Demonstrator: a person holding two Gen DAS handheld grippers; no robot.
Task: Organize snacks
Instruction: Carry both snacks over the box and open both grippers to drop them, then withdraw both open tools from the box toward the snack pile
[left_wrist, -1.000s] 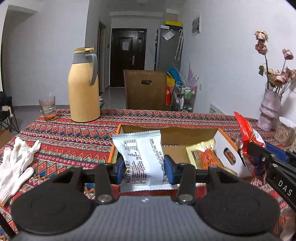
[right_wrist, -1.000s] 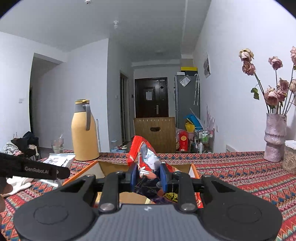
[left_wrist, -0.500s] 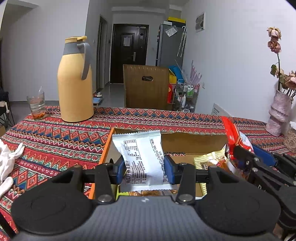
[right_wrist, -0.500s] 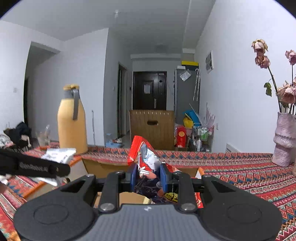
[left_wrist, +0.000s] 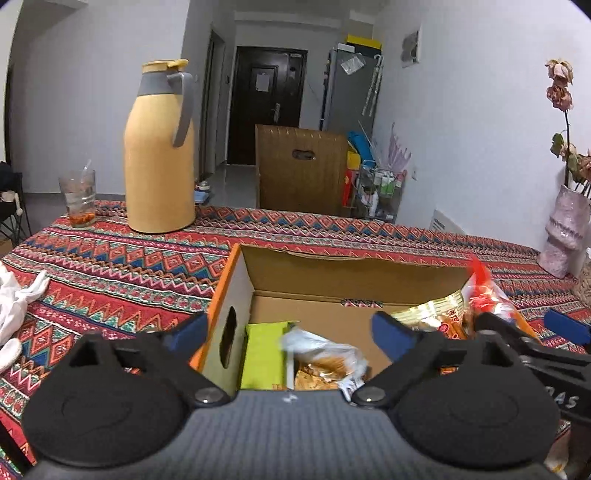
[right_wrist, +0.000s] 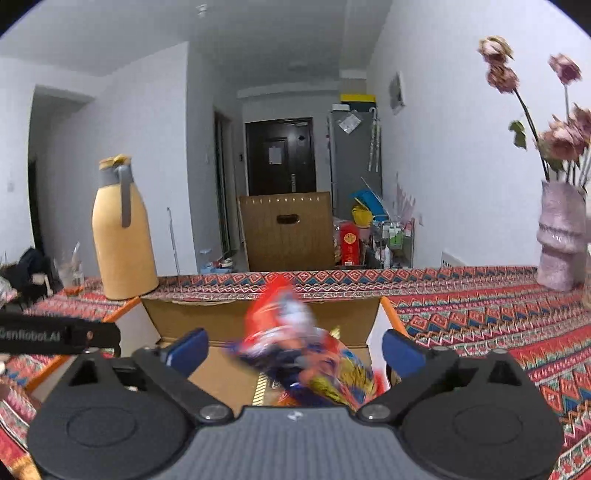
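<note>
Over the cardboard box (left_wrist: 236, 280) on the table (left_wrist: 110, 266), both jaws are seen opening: the left gripper (left_wrist: 288, 332) is spread above the white packet (left_wrist: 325, 354), the right gripper (right_wrist: 293, 347) around the blurred red packet (right_wrist: 291, 332), neither pinched

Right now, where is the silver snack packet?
In the left wrist view, the silver snack packet lies inside the cardboard box, beside a green packet, between the opening left claw's fingers, touching neither.

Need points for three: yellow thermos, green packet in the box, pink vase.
yellow thermos (left_wrist: 159, 166): left wrist view, middle of the body.
green packet (left_wrist: 263, 354): left wrist view, flat face, inside the box.
pink vase (right_wrist: 559, 240): right wrist view, ribbed body.
</note>
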